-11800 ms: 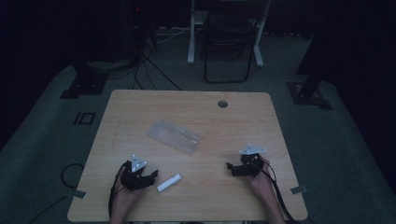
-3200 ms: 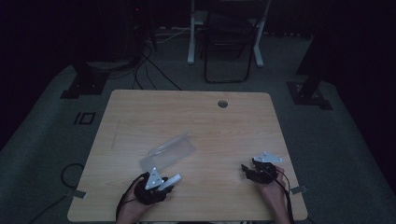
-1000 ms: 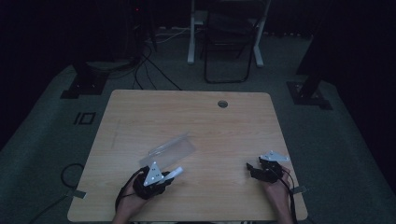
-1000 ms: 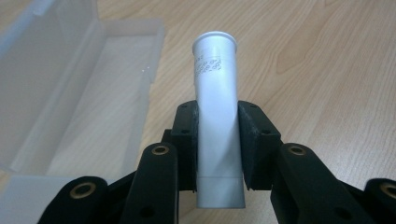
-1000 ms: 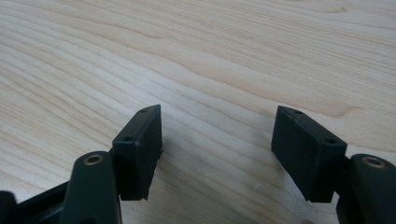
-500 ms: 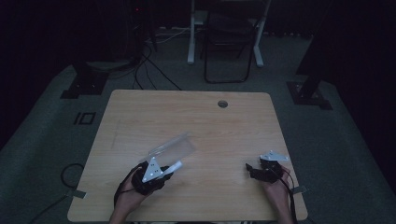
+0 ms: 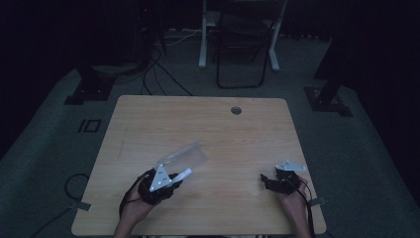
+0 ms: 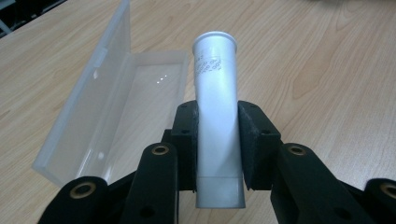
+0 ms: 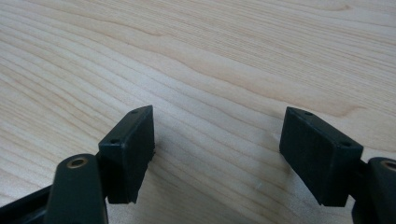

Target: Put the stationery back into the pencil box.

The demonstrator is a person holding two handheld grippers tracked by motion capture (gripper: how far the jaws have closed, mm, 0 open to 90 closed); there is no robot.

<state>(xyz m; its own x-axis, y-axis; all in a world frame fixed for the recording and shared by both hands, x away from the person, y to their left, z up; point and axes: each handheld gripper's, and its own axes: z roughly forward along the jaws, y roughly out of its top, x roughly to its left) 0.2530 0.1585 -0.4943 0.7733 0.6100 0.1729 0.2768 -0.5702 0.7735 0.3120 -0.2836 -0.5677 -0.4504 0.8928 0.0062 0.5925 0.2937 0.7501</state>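
The left gripper (image 8: 217, 140) has its two black jaws closed on a white tube (image 8: 215, 116), the pads pressing its sides about midway along, with the flanged round end pointing away from the hand and the flat end back between the arms of the jaws. Small grey print runs across the tube near its far end, too fine to read. In the high view this left gripper (image 7: 171, 178) sits near the front edge of the table (image 7: 148, 119), left of the middle, and the tube (image 7: 182, 175) sticks out from it toward the right and a little away from the person. Just beyond the tube lies a clear plastic case (image 7: 184, 154), open, its lid tilted up; in the left gripper view the case (image 8: 140, 93) is to the left of the tube, its shallow tray flat on the wood and the raised lid standing along its far side, with nothing lying in it that can be made out. The right gripper (image 9: 217, 156) hovers close over bare wood with its jaws spread wide and nothing between them; they have just been opening. In the high view the right gripper (image 7: 271, 182) is near the front right corner of the table, well apart from the case and the tube. A round cable hole (image 7: 236, 110) sits near the back edge, and beyond the table stand a chair (image 7: 242, 44) and loose cables (image 7: 158, 69) on the dark floor.
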